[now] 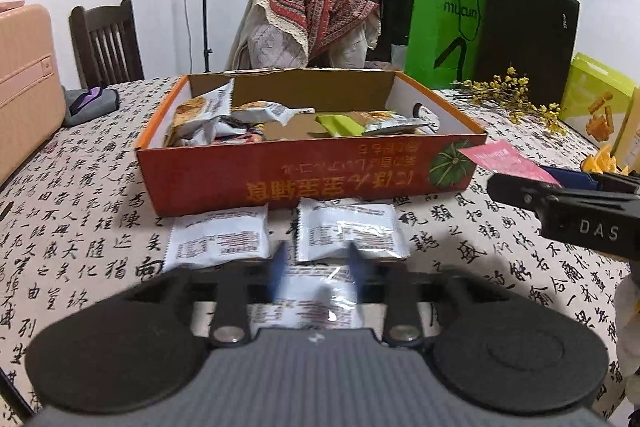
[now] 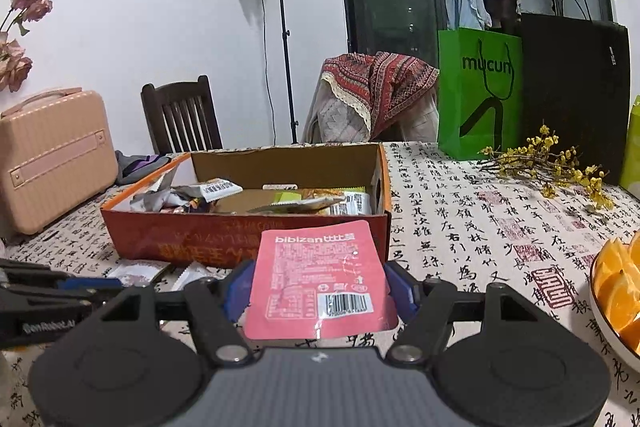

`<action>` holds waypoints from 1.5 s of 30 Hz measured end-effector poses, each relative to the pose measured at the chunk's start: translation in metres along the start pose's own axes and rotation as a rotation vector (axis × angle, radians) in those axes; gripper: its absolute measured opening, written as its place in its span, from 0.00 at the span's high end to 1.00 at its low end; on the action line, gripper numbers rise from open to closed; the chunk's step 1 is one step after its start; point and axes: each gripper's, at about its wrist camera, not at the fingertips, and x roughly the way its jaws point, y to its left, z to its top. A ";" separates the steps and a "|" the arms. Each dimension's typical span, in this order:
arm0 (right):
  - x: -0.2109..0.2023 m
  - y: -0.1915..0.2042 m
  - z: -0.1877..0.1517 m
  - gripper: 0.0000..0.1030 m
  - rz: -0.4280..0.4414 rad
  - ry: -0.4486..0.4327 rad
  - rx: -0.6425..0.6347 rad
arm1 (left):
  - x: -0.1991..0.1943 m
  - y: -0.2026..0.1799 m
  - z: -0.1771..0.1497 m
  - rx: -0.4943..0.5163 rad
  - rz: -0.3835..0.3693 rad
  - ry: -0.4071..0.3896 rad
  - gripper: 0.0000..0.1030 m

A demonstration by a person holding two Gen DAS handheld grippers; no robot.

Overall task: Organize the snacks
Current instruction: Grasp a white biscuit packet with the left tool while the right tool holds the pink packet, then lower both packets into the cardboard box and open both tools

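An open orange cardboard box point(image 1: 304, 175) point(image 2: 180, 235) stands mid-table with several snack packets inside. My left gripper point(image 1: 318, 263) is shut on a white snack packet point(image 1: 320, 301), held just above the tablecloth in front of the box. Two more white packets point(image 1: 218, 239) point(image 1: 352, 231) lie flat against the box's near wall. My right gripper point(image 2: 320, 277) is shut on a pink bibizan packet point(image 2: 320, 279), held up before the box's right front corner. The left wrist view shows that pink packet point(image 1: 508, 159) at the right.
A green bag point(image 2: 480, 95) and a black bag point(image 2: 572, 87) stand at the back right, with yellow flowers point(image 2: 552, 163) in front. A plate of orange slices point(image 2: 616, 291) sits at the right edge. A pink case point(image 2: 52, 155) stands left; chairs stand behind the table.
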 end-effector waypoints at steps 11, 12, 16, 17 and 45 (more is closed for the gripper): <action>0.004 0.000 -0.011 0.34 0.010 0.035 0.009 | 0.039 0.007 -0.014 0.005 0.021 0.140 0.06; 0.004 0.000 -0.012 0.34 0.010 0.036 0.009 | 0.040 0.006 -0.016 0.016 0.042 0.129 0.07; 0.004 -0.002 -0.013 0.34 0.006 0.040 0.013 | 0.036 0.006 -0.018 0.016 0.053 0.104 0.30; 0.004 -0.002 -0.013 0.34 0.005 0.042 0.014 | 0.033 0.008 -0.018 0.009 0.049 0.102 0.33; 0.014 0.023 0.046 0.34 0.005 -0.055 -0.057 | 0.000 0.020 0.073 -0.047 0.016 -0.166 0.47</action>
